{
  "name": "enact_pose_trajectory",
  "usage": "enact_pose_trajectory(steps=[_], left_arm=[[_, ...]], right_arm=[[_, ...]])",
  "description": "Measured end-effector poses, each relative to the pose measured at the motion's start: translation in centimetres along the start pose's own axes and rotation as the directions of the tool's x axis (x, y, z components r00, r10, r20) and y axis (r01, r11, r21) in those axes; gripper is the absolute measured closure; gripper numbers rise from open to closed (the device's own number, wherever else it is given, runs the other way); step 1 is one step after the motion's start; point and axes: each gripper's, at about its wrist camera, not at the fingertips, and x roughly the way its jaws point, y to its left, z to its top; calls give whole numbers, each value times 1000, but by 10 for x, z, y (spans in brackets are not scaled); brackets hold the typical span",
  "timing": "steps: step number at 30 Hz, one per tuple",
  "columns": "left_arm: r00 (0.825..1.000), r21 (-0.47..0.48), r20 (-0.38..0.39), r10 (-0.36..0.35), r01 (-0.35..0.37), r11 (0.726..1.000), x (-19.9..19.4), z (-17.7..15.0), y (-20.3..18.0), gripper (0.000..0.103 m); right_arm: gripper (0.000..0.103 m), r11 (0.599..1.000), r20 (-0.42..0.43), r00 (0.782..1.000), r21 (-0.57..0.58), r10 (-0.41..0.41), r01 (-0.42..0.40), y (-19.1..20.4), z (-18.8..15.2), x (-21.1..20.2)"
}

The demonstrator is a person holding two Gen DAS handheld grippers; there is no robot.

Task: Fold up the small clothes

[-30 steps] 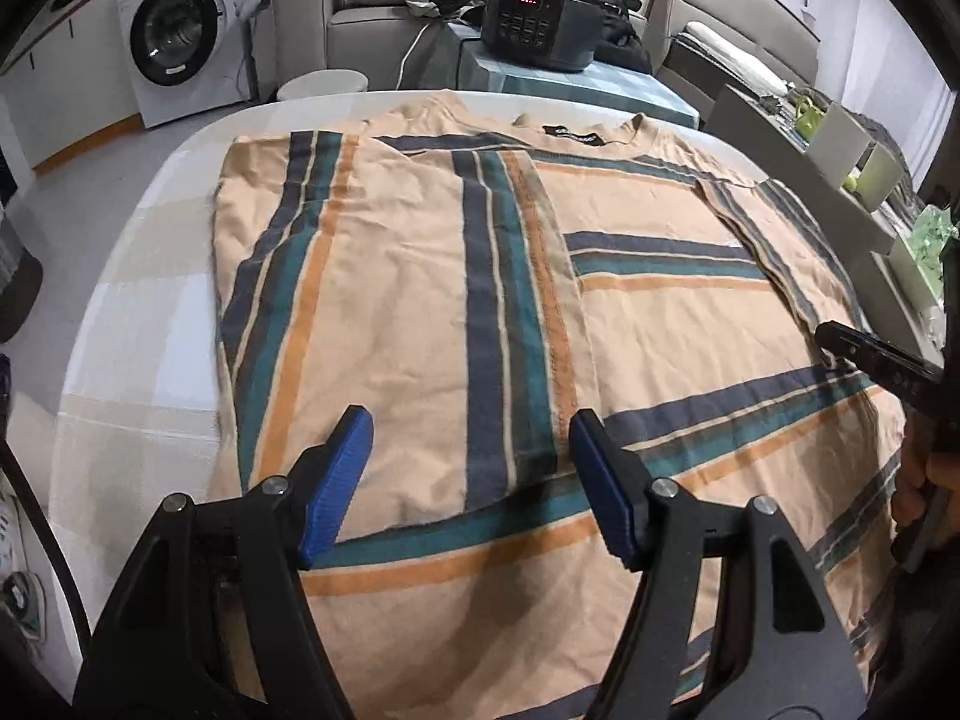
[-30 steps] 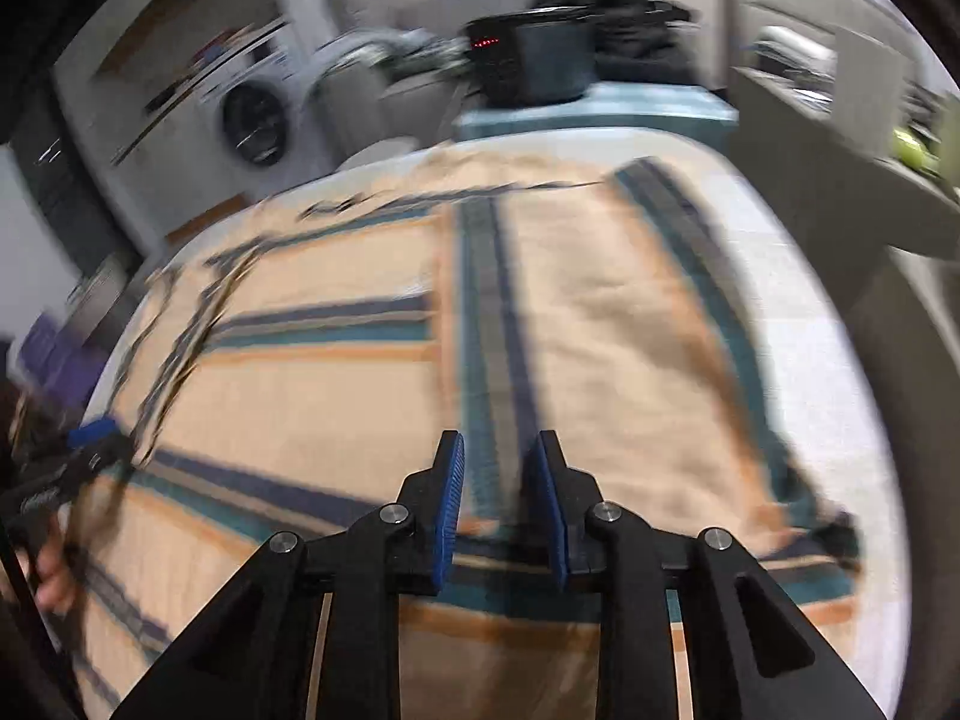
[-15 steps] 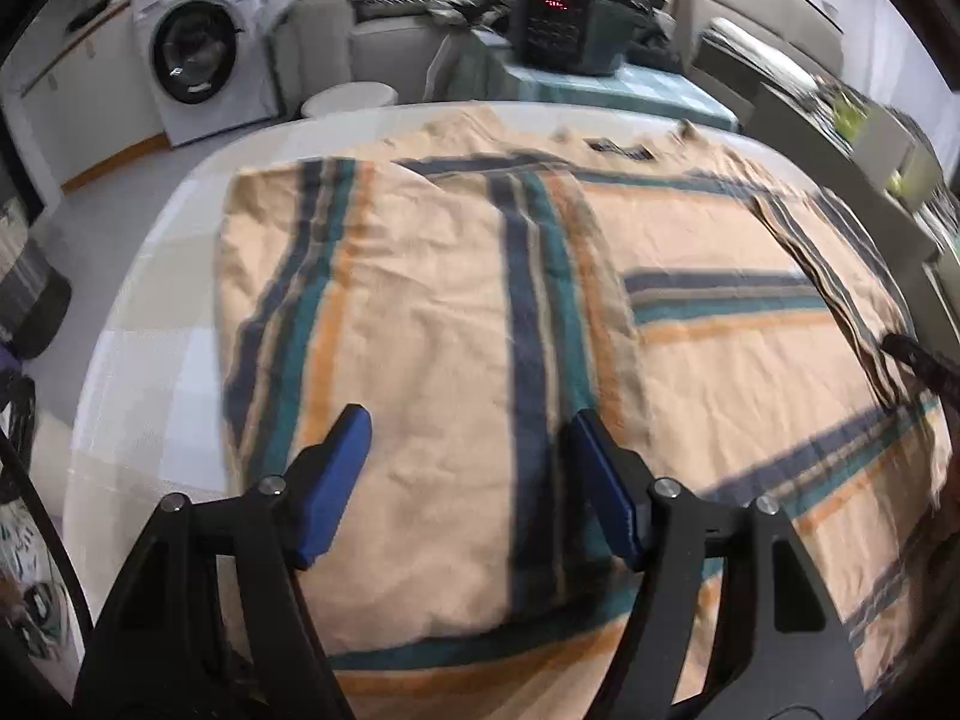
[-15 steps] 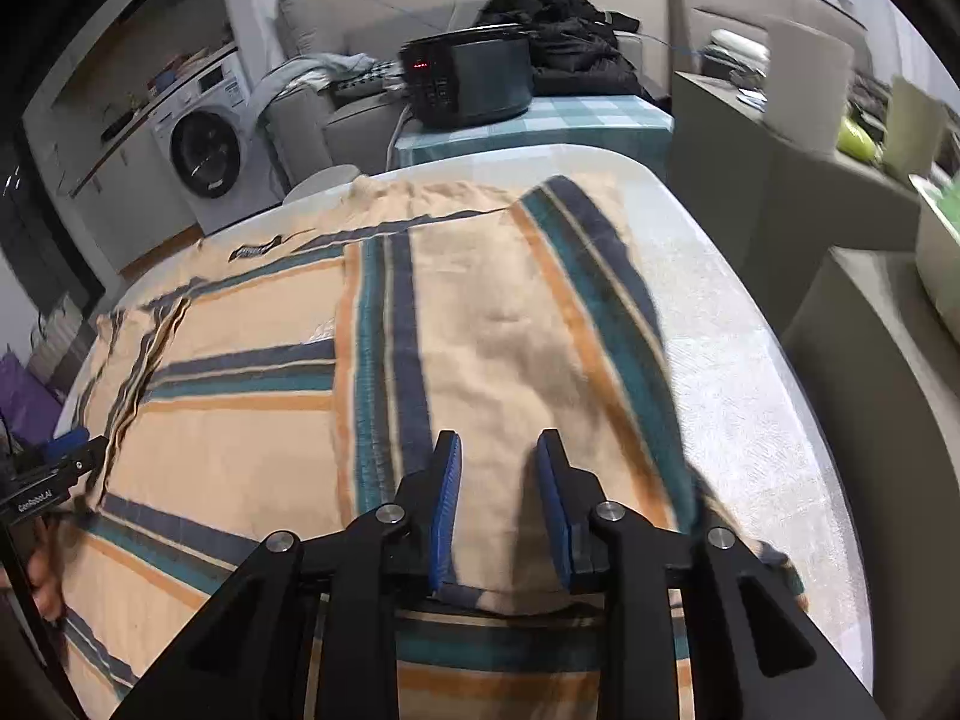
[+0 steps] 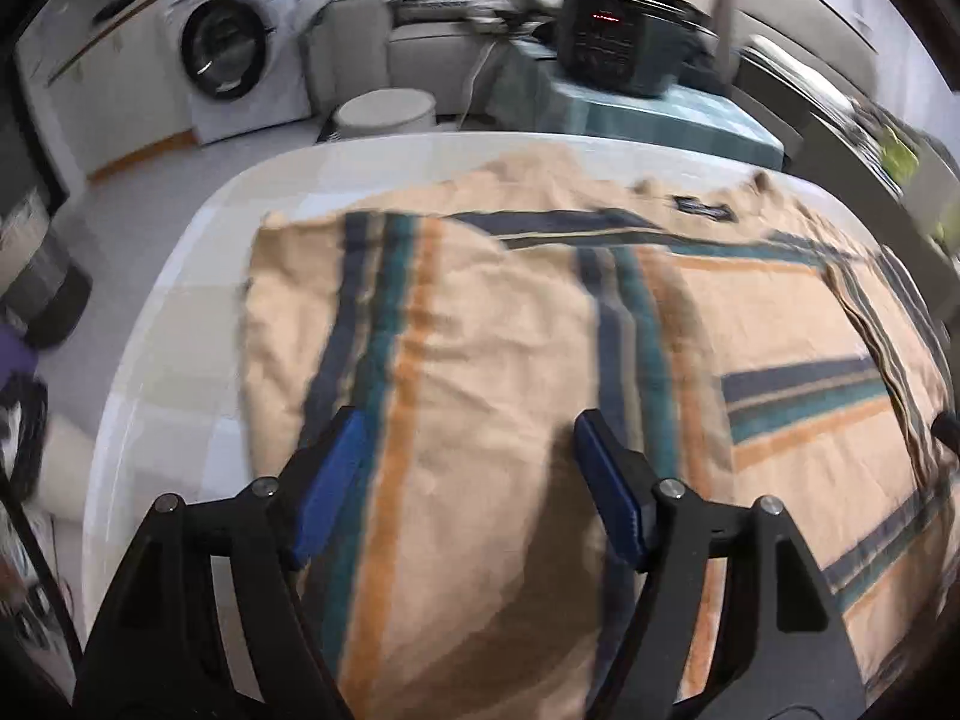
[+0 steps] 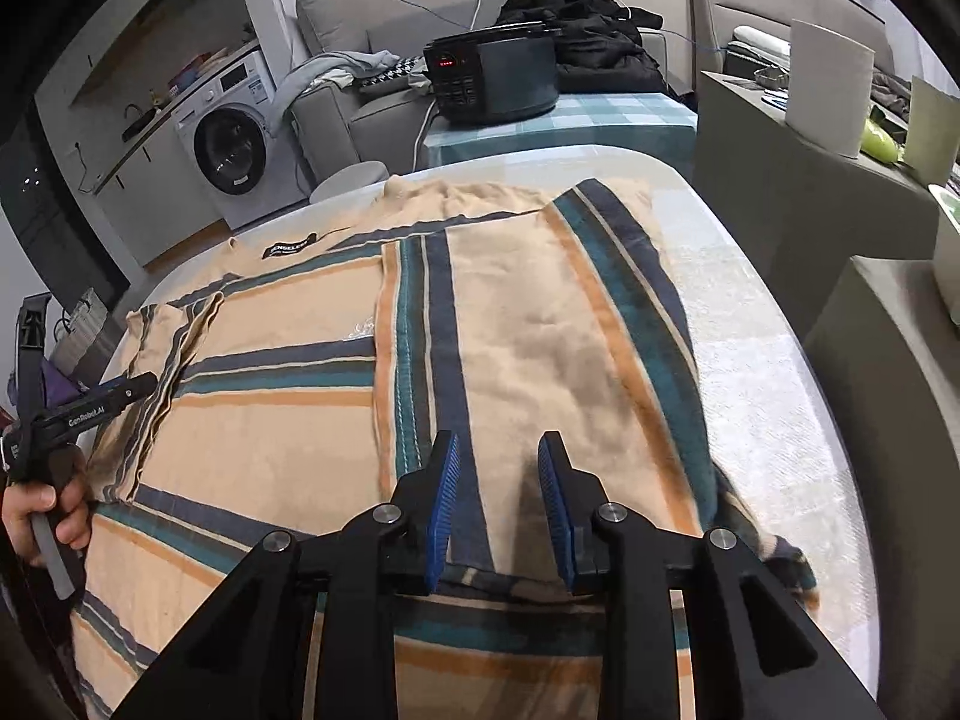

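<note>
A tan T-shirt with navy, teal and orange stripes (image 5: 492, 360) lies flat on the white table (image 5: 180, 312), collar at the far side, both side panels folded in over the middle. My left gripper (image 5: 468, 468) is open and empty, just above the folded left panel. In the right wrist view the shirt (image 6: 288, 420) fills the table; my right gripper (image 6: 498, 492) is open with a narrow gap and empty, just above the folded right panel (image 6: 540, 324). The left gripper (image 6: 90, 402) also shows at that view's left edge, held by a hand.
A washing machine (image 6: 234, 150) and a sofa (image 6: 360, 108) stand beyond the table. A black appliance (image 6: 492, 81) sits on a checked side table behind. A grey cabinet (image 6: 798, 192) with a paper roll stands to the right. A white stool (image 5: 384, 111) is behind the table.
Both grippers have moved forward over the shirt toward the collar. The right gripper's jaws have widened slightly. The left gripper has stayed open.
</note>
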Motion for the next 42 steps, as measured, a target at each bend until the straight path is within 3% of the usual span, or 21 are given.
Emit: enact_pose_trajectory(steps=[2, 6, 12, 14, 20, 28, 34, 37, 40, 42], left_arm=[[999, -1, 17, -42, 42, 999, -1, 6, -1, 34], [999, -21, 43, -14, 15, 1000, 12, 33, 10, 34], [1000, -172, 0, 21, -20, 985, 30, 46, 57, 35], [1000, -210, 17, -14, 17, 978, 24, 42, 65, 35], [999, -137, 17, 51, -48, 989, 29, 42, 55, 34], [1000, -168, 24, 1, 3, 986, -1, 24, 53, 34], [995, 5, 22, -97, 97, 995, -46, -26, 0, 34], [998, 58, 13, -63, 62, 996, -48, -44, -19, 34], [997, 74, -44, -56, 59, 996, -43, -61, -31, 34], [999, 81, -32, -41, 43, 996, -49, -70, -31, 34]], right_arm=[[75, 1000, 1, 1000, -8, -2, 2, 1, 1, -1], [75, 1000, 2, 1000, -3, -4, 4, 0, 2, -3], [75, 999, -5, 999, 6, -32, 32, -5, -2, -5], [75, 999, -6, 999, 11, -37, 37, -7, -4, -5], [75, 999, -9, 999, 31, -42, 43, -12, 5, 2], [68, 996, -32, 998, 68, -48, 50, -14, 37, 30], [67, 996, -36, 998, -66, -59, 57, 7, 17, 22], [67, 994, -51, 998, -110, -32, 26, 16, 5, 14], [67, 993, -73, 997, -113, 19, -27, 20, -7, 7], [67, 993, -83, 996, -112, 29, -38, 21, -15, 1]])
